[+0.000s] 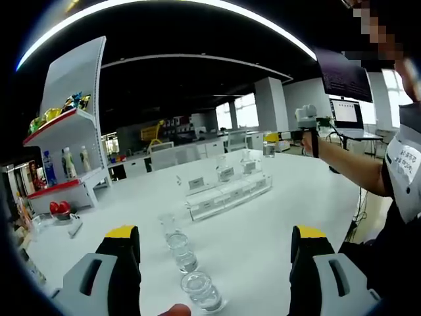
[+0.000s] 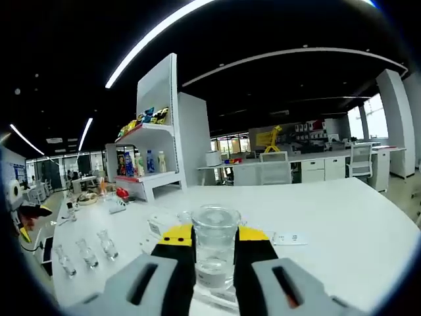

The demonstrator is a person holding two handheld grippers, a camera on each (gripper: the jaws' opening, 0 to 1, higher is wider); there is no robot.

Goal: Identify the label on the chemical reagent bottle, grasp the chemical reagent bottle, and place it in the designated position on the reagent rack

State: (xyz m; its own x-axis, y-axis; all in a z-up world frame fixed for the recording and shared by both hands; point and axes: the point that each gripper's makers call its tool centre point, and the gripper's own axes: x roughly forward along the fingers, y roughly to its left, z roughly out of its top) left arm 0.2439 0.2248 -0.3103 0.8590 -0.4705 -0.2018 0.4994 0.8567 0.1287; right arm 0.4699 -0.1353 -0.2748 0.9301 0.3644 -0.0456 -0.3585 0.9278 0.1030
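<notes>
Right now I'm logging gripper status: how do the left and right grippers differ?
The left gripper is open, nothing between its jaws, while the right gripper is shut on a clear bottle. The left gripper faces bottles standing on the white table; the right holds its bottle above the table. Both have yellow-tipped black jaws.

Snack shelf (image 2: 154, 138) — yellow crane model (image 2: 272, 139).

grey fingers (image 1: 122, 263) — yellow tips, black pads

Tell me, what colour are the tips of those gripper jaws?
Yellow, on black fingers; clearest in the left gripper view, on the left gripper.
</notes>
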